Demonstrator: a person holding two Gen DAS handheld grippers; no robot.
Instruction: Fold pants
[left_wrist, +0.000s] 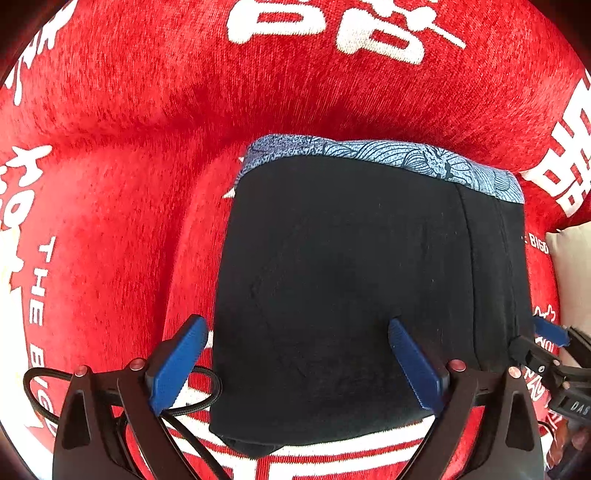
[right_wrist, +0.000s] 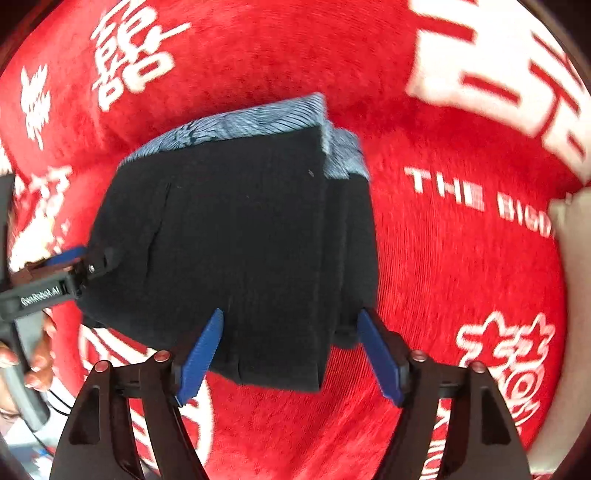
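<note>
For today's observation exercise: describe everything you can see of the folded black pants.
The pants are black, of a soft matte knit, with a blue patterned band along the far edge. They lie folded into a compact, roughly rectangular stack, layered edges showing at one side, flat on the red cloth printed with white lettering. The left gripper and right gripper both stand open over the near edge, gripping nothing.

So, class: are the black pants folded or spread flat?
Folded: the black pants form a compact stacked rectangle, layered edges showing, on the red blanket.
</note>
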